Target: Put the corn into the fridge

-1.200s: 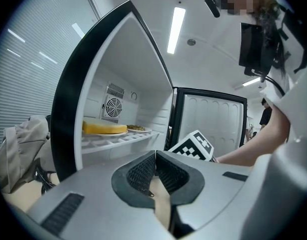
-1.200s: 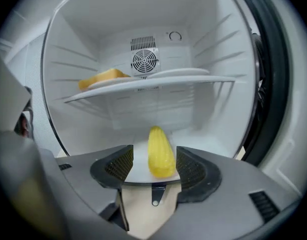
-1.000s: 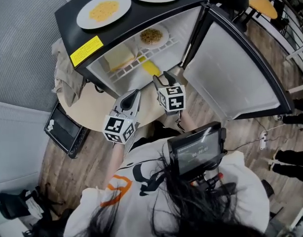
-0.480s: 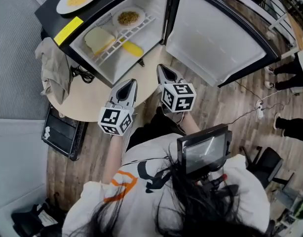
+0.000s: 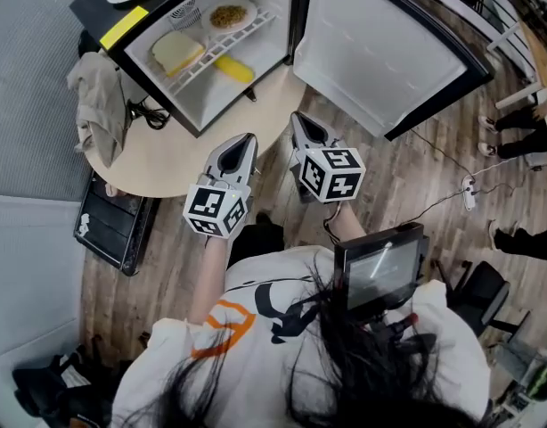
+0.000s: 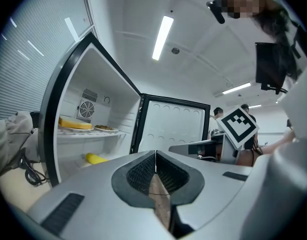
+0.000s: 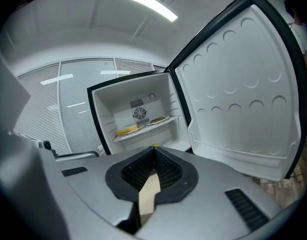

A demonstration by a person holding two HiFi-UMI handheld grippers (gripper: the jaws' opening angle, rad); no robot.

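Corn lies in the fridge, well ahead of the withdrawn left gripper and right gripper, both jaws clenched empty, so the placing looks done.

The head view looks steeply down from above onto the open fridge. Both gripper views face it low and close, sharing its inside.

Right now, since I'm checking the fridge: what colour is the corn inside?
Yellow. The corn shows best in the head view.
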